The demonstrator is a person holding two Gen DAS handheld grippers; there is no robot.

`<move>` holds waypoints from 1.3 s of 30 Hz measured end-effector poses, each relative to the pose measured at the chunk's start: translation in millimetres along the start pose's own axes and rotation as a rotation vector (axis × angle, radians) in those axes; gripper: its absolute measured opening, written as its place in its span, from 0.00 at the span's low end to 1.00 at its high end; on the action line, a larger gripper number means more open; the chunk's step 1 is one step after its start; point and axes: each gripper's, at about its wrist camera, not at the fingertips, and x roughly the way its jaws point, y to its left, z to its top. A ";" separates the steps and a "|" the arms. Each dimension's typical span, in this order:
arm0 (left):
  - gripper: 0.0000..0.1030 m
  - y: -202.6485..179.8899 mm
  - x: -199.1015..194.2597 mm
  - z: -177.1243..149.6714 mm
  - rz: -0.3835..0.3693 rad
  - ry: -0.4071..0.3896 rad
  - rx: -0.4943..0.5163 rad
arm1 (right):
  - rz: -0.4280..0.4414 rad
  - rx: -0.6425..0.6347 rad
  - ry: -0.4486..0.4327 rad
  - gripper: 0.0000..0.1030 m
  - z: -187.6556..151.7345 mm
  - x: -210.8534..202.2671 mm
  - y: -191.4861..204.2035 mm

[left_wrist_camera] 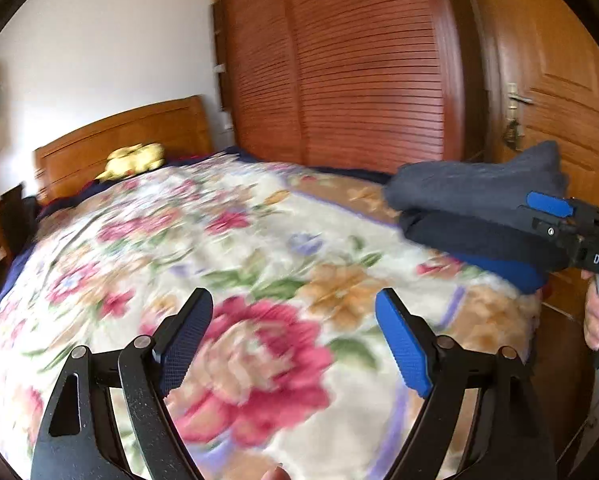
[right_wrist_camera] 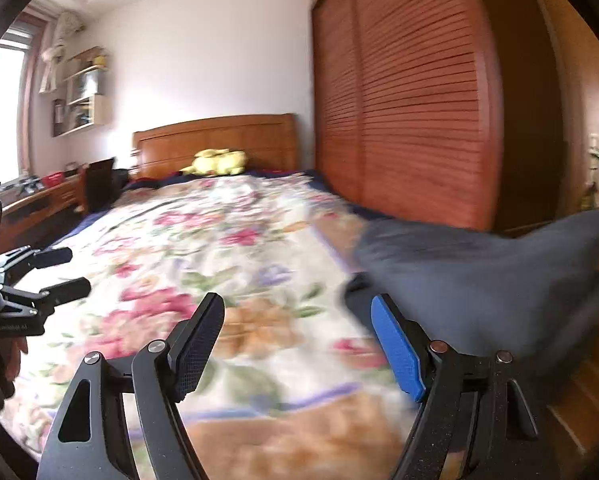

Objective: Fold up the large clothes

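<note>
A folded dark blue-grey garment [left_wrist_camera: 479, 200] lies at the right edge of the bed, also in the right wrist view [right_wrist_camera: 479, 280]. My left gripper [left_wrist_camera: 295, 336] is open and empty above the floral blanket [left_wrist_camera: 219, 260]. My right gripper [right_wrist_camera: 299, 344] is open and empty; its right finger [right_wrist_camera: 399, 352] is next to the garment's left edge. In the left wrist view the right gripper [left_wrist_camera: 555, 216] sits against the garment. In the right wrist view the left gripper [right_wrist_camera: 59, 272] shows at the far left, open.
A wooden headboard [right_wrist_camera: 215, 140] and yellow plush toy [right_wrist_camera: 217, 162] are at the far end. A slatted wardrobe [right_wrist_camera: 411, 100] and wooden door [left_wrist_camera: 559, 80] stand right of the bed. A desk [right_wrist_camera: 31, 204] and wall shelves [right_wrist_camera: 83, 92] are at the left.
</note>
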 end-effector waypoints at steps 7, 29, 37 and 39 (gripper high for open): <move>0.82 61.7 -18.5 -50.1 0.140 0.000 -0.051 | 0.128 -0.015 0.033 0.76 -18.8 38.9 75.6; 0.82 211.2 -51.6 -140.2 0.395 -0.026 -0.312 | 0.256 -0.087 0.018 0.75 -23.6 169.2 143.4; 0.82 226.1 -50.6 -155.0 0.422 -0.007 -0.338 | 0.294 -0.125 -0.001 0.75 -33.5 190.2 146.4; 0.82 226.0 -48.0 -157.9 0.419 0.001 -0.333 | 0.298 -0.123 -0.009 0.75 -35.8 193.2 142.6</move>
